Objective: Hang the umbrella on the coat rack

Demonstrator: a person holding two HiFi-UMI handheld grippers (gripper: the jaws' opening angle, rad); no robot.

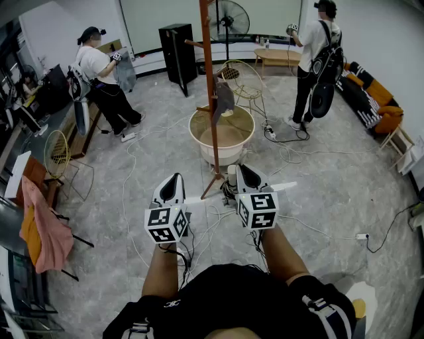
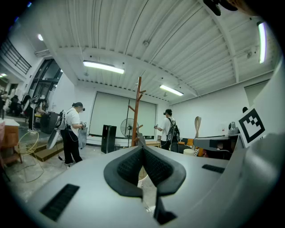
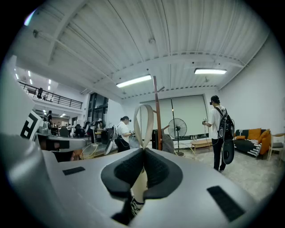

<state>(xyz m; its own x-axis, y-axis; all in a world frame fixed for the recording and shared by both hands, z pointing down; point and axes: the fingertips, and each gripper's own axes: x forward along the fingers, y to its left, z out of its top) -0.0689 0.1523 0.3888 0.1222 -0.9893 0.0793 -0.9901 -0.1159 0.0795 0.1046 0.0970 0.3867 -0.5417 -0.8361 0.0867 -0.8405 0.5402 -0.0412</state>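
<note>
The wooden coat rack (image 1: pixel 210 99) stands straight ahead, its pole also showing in the left gripper view (image 2: pixel 138 111) and the right gripper view (image 3: pixel 156 113). A grey item (image 1: pixel 223 100) hangs on one peg. The pale umbrella (image 1: pixel 283 187) lies across below both grippers, mostly hidden by them. My right gripper (image 1: pixel 246 173) (image 3: pixel 143 151) is shut on the umbrella's beige strap loop (image 3: pixel 143 124), which sticks up past the jaws. My left gripper (image 1: pixel 175 182) (image 2: pixel 142 149) is shut, with pale umbrella fabric (image 2: pixel 148 195) low between its pads. Both grippers are short of the rack's base.
A round beige tub (image 1: pixel 199 124) sits behind the rack, with a wire chair (image 1: pixel 244 81), a fan (image 1: pixel 232 16) and a black cabinet (image 1: pixel 175 48) beyond. Cables (image 1: pixel 205 228) trail over the floor. Two people (image 1: pixel 99 73) (image 1: pixel 317 56) stand at the back.
</note>
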